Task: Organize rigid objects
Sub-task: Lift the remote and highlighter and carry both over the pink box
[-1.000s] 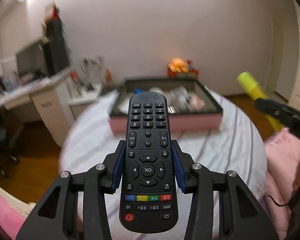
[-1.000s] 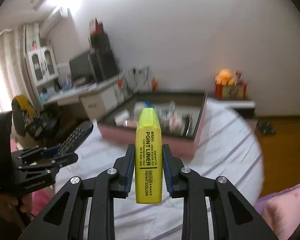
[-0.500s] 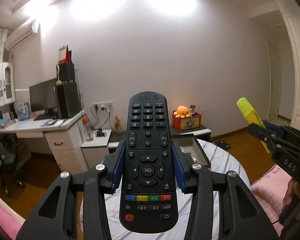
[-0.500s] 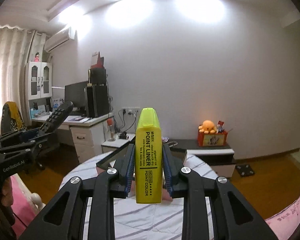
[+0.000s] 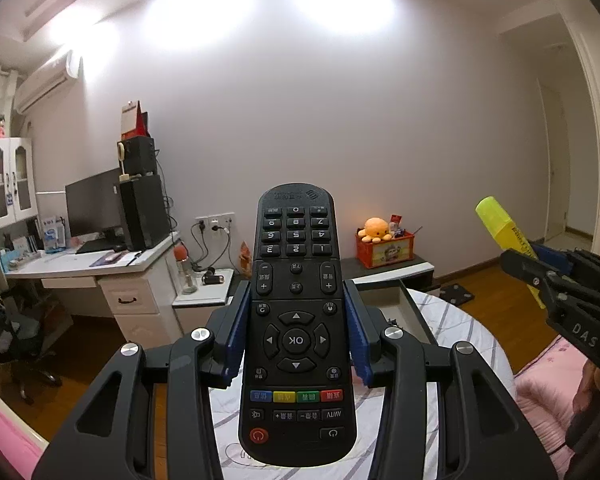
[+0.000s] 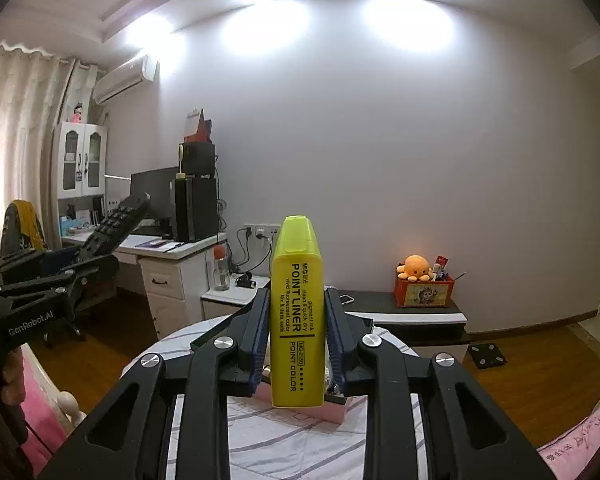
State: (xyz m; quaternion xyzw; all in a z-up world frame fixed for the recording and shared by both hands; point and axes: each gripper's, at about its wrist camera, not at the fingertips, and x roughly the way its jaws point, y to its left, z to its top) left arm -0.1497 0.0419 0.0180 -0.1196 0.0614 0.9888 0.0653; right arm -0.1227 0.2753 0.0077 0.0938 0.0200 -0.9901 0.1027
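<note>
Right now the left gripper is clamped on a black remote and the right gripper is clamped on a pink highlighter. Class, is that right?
Not quite. The highlighter in the right gripper is yellow, not pink, as the right wrist view shows. The left gripper is indeed clamped on a black remote.

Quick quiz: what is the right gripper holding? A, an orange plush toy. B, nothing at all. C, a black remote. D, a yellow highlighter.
D: the right gripper is shut on the yellow highlighter, clamped on both sides by its blue pads, while the remote sits in the left gripper.
</note>
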